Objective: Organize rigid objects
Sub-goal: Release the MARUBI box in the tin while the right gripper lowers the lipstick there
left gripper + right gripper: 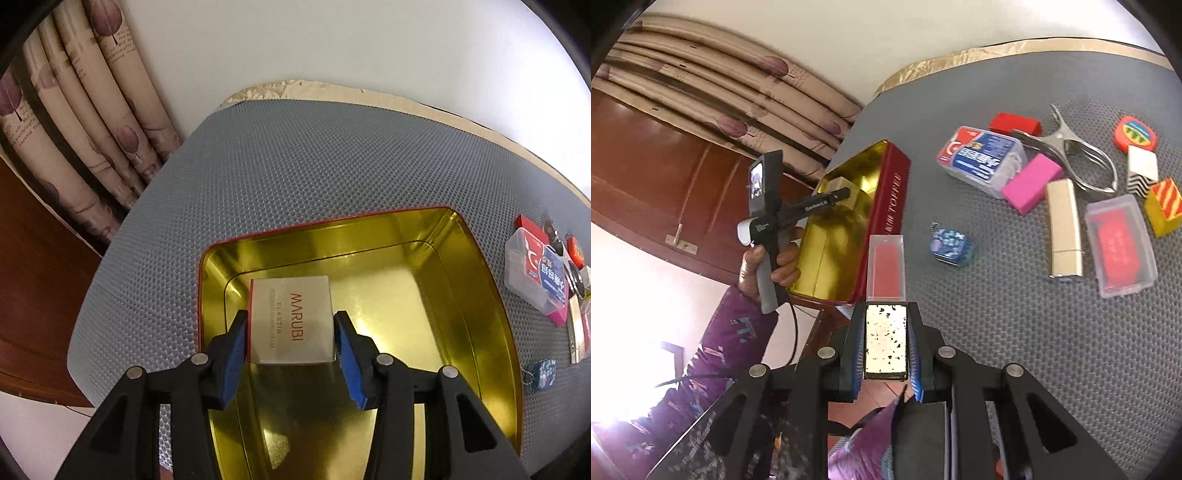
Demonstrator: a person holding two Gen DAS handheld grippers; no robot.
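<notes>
A red tin with a gold inside [472,280] sits on the grey mat; it also shows in the right wrist view [890,192]. A white MARUBI box [291,321] rests on the tin's floor at its left. My left gripper [291,332] reaches into the tin, its blue pads on either side of the box; a narrow gap shows at the right pad. My right gripper [886,332] is shut on a gold-and-clear lipstick case [886,321] with a red stick, held above the mat near the tin.
Loose items lie on the mat to the right: a clear floss box [982,155], pink eraser [1030,188], gold lighter [1063,229], clear box with red card [1119,243], metal clip [1071,147], blue keychain [949,243], red box [1015,123]. Curtain and wooden door stand at the left.
</notes>
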